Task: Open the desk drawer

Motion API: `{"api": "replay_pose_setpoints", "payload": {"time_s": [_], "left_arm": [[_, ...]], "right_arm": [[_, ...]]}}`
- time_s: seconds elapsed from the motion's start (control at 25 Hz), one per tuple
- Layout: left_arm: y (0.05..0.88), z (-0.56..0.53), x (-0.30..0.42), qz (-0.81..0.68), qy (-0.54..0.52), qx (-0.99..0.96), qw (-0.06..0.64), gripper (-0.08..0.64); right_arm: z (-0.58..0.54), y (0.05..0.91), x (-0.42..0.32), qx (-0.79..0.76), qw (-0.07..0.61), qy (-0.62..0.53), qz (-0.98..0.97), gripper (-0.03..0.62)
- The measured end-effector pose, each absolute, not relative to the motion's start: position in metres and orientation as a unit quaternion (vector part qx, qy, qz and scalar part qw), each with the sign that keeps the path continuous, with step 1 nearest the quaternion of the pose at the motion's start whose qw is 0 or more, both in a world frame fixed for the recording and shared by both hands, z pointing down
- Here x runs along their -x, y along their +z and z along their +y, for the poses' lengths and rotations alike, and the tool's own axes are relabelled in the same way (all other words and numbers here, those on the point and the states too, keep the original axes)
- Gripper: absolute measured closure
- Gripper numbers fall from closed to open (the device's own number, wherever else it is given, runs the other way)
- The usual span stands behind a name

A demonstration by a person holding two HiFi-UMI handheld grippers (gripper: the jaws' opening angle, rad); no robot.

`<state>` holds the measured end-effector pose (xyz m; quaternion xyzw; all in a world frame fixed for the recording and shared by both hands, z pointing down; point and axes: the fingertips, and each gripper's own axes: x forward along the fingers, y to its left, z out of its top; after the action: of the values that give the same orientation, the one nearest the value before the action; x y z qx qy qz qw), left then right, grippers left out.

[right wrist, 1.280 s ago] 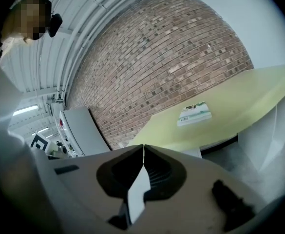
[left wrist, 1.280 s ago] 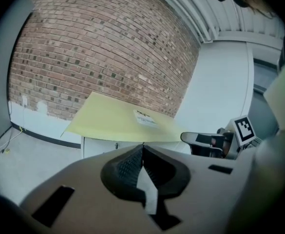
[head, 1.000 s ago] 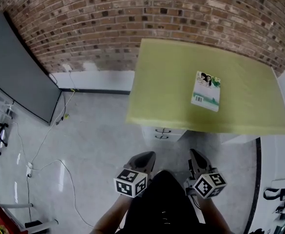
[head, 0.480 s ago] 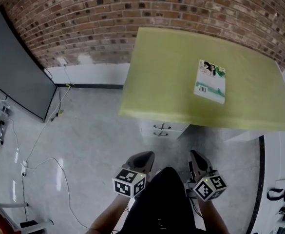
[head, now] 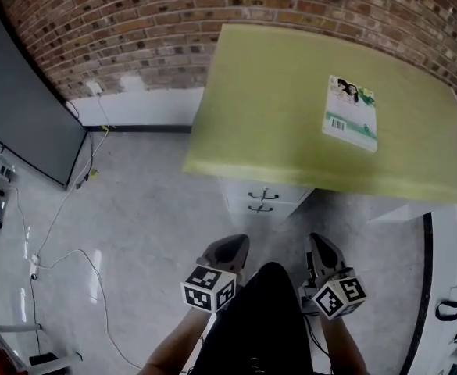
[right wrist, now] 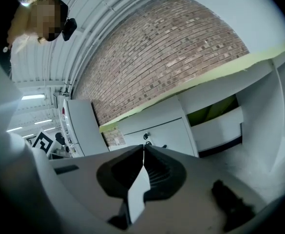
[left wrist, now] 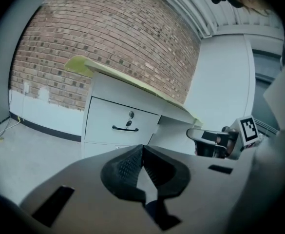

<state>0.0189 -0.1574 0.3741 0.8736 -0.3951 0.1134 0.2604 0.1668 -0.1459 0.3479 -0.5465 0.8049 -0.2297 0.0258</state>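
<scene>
A white drawer unit (head: pixel 264 199) stands under the near left part of the yellow-green desk top (head: pixel 290 108). Its top drawer (left wrist: pixel 122 126) is closed, with a dark bar handle (left wrist: pixel 124 128) and a key in the lock above it (left wrist: pixel 129 115). The same drawer front (right wrist: pixel 164 134) shows beyond the right jaws. My left gripper (head: pixel 230 248) and right gripper (head: pixel 319 248) hang side by side over the floor in front of the unit, both shut and empty, well short of the handle.
A book (head: pixel 351 113) lies on the desk top. A brick wall (head: pixel 173 14) runs behind the desk. A dark panel (head: pixel 17 108) leans at the left, and cables (head: pixel 64 233) trail over the grey floor. The person's dark clothing (head: pixel 259 326) fills the bottom of the head view.
Both grippers have sunk lower, still shut. In the head view the desk has shifted up and the drawer fronts show more fully below its edge.
</scene>
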Motion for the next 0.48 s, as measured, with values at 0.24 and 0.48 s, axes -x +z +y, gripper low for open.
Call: {"api": "replay_pose_setpoints", "payload": {"time_s": [0.24, 0.48], "left_arm": [[0.415, -0.169, -0.017, -0.397, 0.102, -0.875, 0.258, 0.549], [0.456, -0.18, -0.016, -0.391, 0.099, -0.882, 0.244, 0.551]], "right_arm": [[-0.155, 0.389, -0.164, 0.54, 0.028, -0.23, 0.809, 0.578], [-0.169, 0.423, -0.166, 0.539, 0.028, -0.207, 0.816, 0.58]]}}
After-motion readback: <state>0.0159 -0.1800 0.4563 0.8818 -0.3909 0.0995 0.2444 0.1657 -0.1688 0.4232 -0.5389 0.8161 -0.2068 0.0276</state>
